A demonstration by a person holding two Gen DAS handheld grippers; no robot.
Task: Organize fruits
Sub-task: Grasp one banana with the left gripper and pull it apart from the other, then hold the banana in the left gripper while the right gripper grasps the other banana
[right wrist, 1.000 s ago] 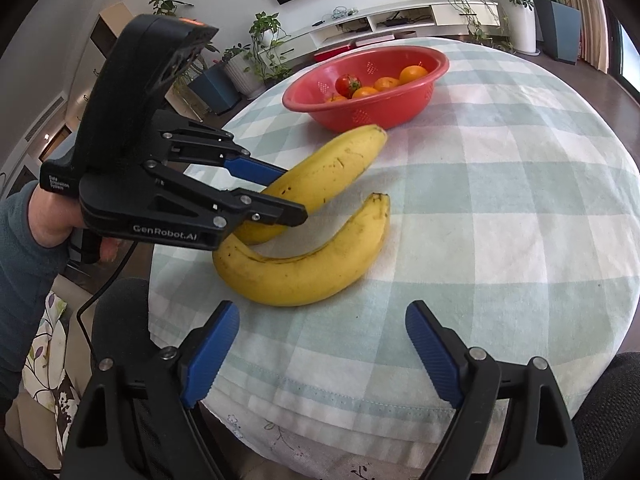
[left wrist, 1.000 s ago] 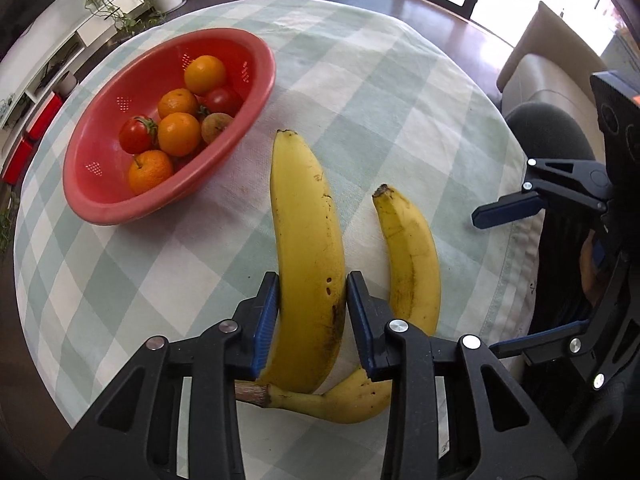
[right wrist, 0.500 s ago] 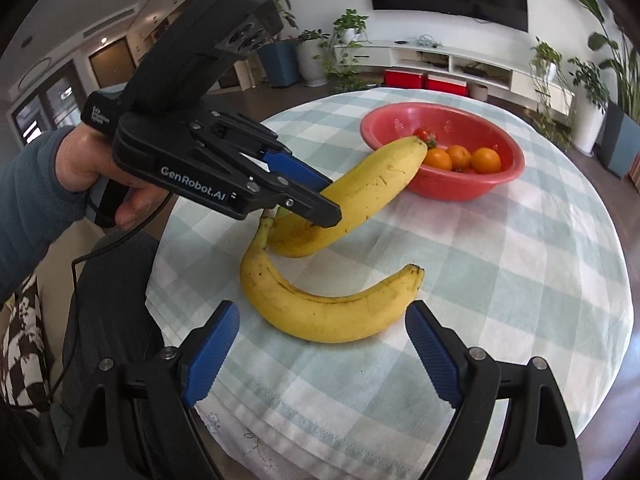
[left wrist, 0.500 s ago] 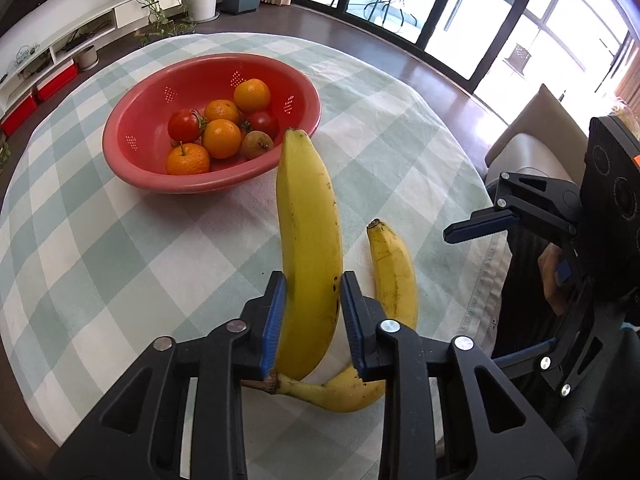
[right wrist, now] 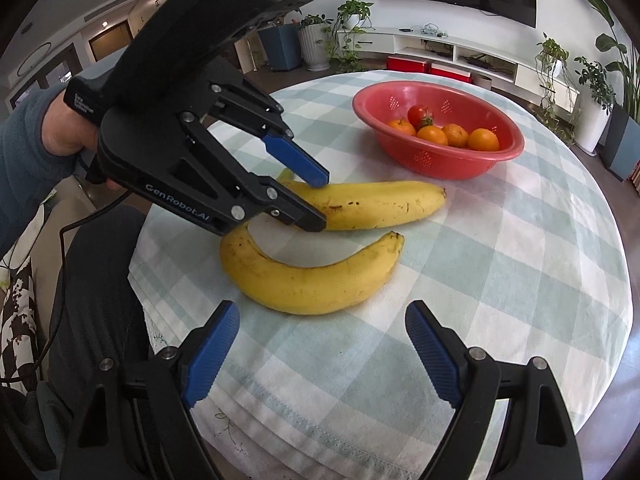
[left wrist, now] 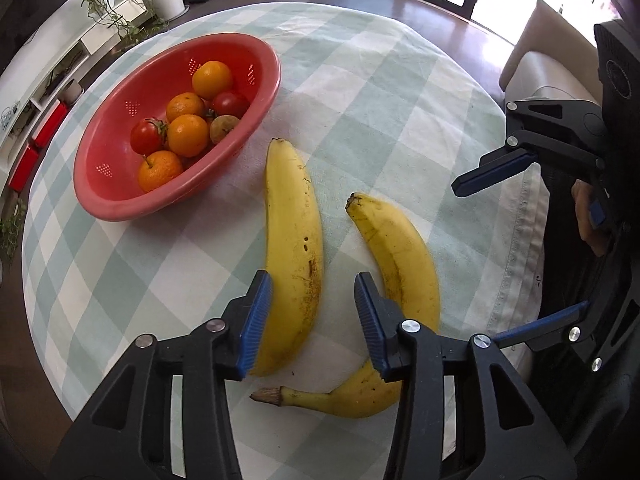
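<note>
Now my left gripper (left wrist: 308,316) has just been opening, jaws loose about the straighter banana (left wrist: 294,248), centre frame; curved banana (left wrist: 400,264) lies just right | my right gripper (right wrist: 320,348) gapes empty, lower frame | red bowl (left wrist: 120,200) of fruit upper left

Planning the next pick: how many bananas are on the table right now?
2. One banana lies between the open left tongs, nearer the red bowl. The other banana lies beside it, nearer the table edge. None appears hidden.
</note>
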